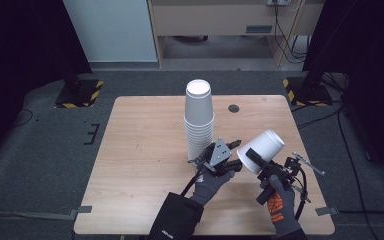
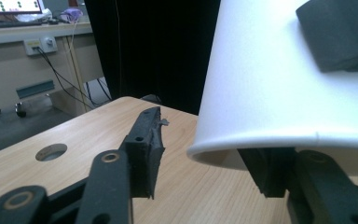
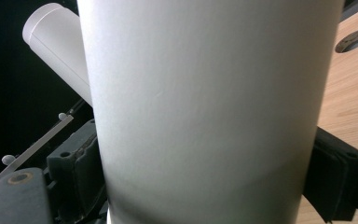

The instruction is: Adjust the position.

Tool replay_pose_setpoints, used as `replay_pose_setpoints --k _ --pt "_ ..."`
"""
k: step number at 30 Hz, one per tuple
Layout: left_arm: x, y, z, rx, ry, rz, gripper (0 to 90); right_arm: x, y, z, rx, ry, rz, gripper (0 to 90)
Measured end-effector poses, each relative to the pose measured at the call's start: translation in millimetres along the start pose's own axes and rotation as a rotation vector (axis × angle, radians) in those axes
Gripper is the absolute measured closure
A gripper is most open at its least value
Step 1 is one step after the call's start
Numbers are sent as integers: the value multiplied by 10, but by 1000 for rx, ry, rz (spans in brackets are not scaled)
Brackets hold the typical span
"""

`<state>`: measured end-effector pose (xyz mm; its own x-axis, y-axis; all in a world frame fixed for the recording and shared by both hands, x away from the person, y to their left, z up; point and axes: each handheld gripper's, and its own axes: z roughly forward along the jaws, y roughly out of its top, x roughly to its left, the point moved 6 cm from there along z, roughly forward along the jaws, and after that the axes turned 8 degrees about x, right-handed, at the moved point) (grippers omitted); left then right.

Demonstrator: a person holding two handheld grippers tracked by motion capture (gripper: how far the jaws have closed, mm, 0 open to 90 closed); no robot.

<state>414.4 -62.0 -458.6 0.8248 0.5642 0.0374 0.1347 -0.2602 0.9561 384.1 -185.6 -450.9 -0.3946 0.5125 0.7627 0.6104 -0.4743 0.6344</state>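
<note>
A plain white paper cup (image 1: 263,150) – tilted, just right of the tall white cup stack (image 1: 199,120) – is pinched by the right gripper (image 1: 256,161); the left gripper (image 1: 232,153) stands spread at its rim.

a wooden table (image 1: 145,150) stands on grey carpet (image 1: 40,165).

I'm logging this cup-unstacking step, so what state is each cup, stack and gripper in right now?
single white paper cup: off the stack, held tilted above the table, clamped across its side.
stack of white paper cups: upside down, upright on the table.
right gripper: shut on the single cup.
left gripper: jaws apart at the single cup's rim, one outside it, the other at the mouth; not pressing.
</note>
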Motion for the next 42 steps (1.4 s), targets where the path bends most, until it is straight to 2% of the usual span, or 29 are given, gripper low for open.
replay_pose_setpoints --k 10,21,42 --pt "4 -27 -4 -11 22 40 660 16 -60 53 32 20 11 136" --pt "6 -55 -61 -21 10 50 799 -4 -65 61 50 28 21 129" --pt "7 -114 -213 -10 -9 52 832 16 -23 67 48 35 -10 105"
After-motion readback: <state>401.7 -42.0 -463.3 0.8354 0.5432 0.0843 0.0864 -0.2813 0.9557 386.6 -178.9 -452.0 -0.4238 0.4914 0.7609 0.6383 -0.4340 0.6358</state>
